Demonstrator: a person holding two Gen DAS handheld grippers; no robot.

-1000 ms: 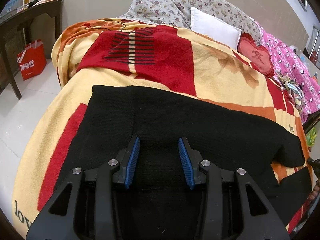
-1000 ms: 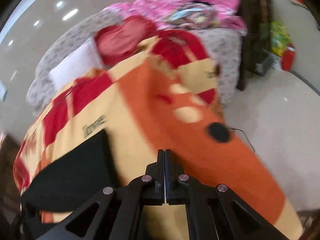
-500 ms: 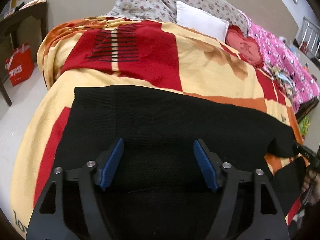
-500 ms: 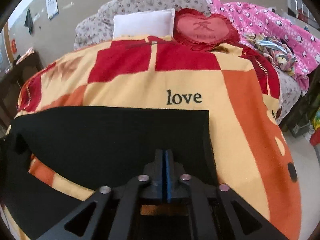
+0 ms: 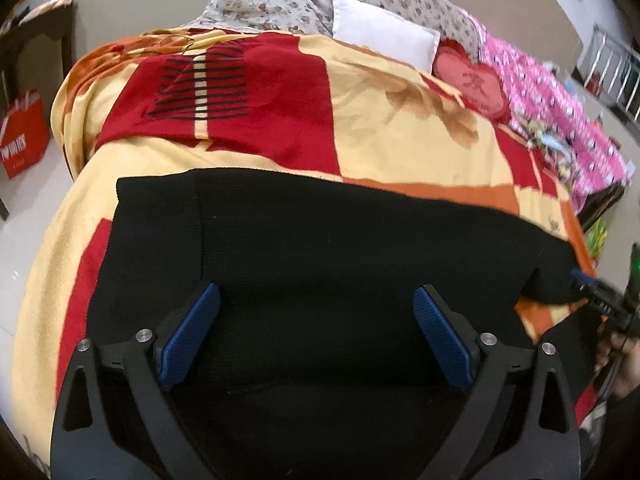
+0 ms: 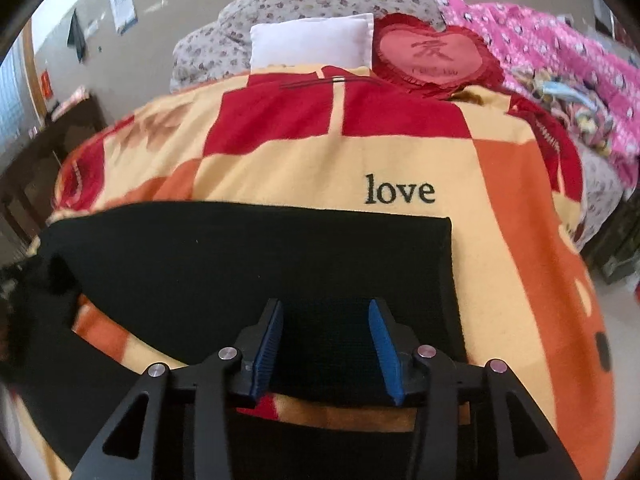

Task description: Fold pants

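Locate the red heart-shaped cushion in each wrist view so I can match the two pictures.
Left wrist view: the red heart-shaped cushion sits upper right, on the far end of the bed, just right of the white pillow.
Right wrist view: the red heart-shaped cushion sits top centre-right, again just right of the white pillow.
Shared landmark: the white pillow, directly beside the cushion in both.

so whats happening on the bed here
A person is folding black pants laid flat on a patterned blanket, with a handheld gripper in each hand. The left gripper hangs over one end with its jaws opening wide, nothing pinched. The right gripper is at the other end, its jaws also opening, the cloth lying between them but not gripped. Both seem to be letting go.
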